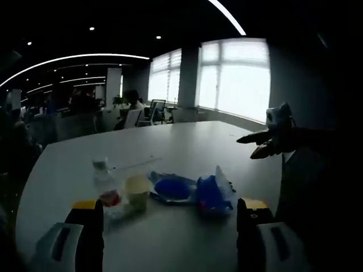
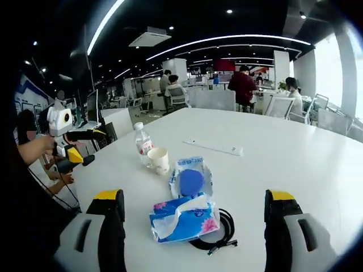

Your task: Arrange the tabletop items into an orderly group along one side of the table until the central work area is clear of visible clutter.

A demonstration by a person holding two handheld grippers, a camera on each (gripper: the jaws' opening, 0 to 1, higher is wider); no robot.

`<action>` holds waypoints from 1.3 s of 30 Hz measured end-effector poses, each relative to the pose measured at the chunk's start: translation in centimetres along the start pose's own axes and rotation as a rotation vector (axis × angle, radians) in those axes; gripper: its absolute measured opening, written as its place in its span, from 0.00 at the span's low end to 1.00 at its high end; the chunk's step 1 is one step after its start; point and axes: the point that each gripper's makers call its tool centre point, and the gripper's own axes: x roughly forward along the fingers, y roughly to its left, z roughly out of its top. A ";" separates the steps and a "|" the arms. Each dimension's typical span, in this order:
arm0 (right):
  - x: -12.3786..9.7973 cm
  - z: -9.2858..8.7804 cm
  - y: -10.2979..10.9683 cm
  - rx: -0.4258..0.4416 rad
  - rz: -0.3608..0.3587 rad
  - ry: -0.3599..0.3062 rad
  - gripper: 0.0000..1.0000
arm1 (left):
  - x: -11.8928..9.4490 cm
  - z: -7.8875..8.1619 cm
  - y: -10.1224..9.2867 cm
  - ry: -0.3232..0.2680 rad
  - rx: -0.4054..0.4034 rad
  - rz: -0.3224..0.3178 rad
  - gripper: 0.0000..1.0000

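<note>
A small water bottle (image 1: 104, 180) (image 2: 142, 140), a paper cup (image 1: 138, 191) (image 2: 159, 160), a blue round item in a clear wrapper (image 1: 173, 188) (image 2: 191, 180) and a blue tissue pack (image 1: 214, 195) (image 2: 184, 218) lie clustered on the white table (image 1: 187, 141) (image 2: 295, 164). A black cable (image 2: 222, 232) curls beside the tissue pack. My left gripper (image 1: 167, 218) (image 2: 72, 148) is open, just short of the cluster. My right gripper (image 2: 195, 198) (image 1: 266, 144) is open too, held over the tissue pack with nothing between its jaws.
A slim white strip (image 2: 214, 147) (image 1: 136, 164) lies farther out on the table. Office chairs (image 2: 283, 106) and seated people (image 2: 243, 88) line the far edge. A person's hand (image 2: 39, 148) holds the left gripper off the table's left edge.
</note>
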 end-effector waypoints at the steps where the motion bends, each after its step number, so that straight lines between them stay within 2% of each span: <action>1: -0.3 -0.4 -0.1 -0.004 -0.001 0.004 1.00 | 0.1 -0.3 -0.3 0.011 0.002 -0.010 0.92; 5: -1.2 -1.1 -0.1 -0.003 0.026 -0.010 1.00 | 0.1 -0.5 -0.7 0.018 -0.006 -0.012 0.92; 12: -2.1 -1.2 -0.3 -0.010 0.040 -0.033 1.00 | -0.4 -0.6 -1.9 0.025 -0.004 0.009 0.93; 22: -1.1 -2.0 -0.6 -0.047 0.088 0.008 1.00 | -0.4 -0.6 -3.1 0.029 -0.018 0.055 0.95; 24: -0.7 -2.1 -0.7 -0.055 0.097 0.010 0.99 | -0.2 -0.4 -3.4 0.017 0.007 0.072 0.95; 27: -0.1 -2.2 -0.8 -0.073 0.120 0.015 0.99 | 0.3 -0.5 -3.9 0.029 0.009 0.072 0.95; 30: 0.4 -2.4 -1.1 -0.076 0.133 0.019 0.98 | 0.8 -0.7 -4.7 0.030 -0.002 0.068 0.93; 33: 1.1 -3.1 -1.2 -0.098 0.146 0.055 0.96 | 1.7 -0.7 -6.0 0.028 -0.005 0.060 0.93; 39: 2.0 -3.9 -1.5 -0.110 0.174 0.083 0.92 | 3.4 -1.2 -8.5 0.033 -0.071 0.051 0.91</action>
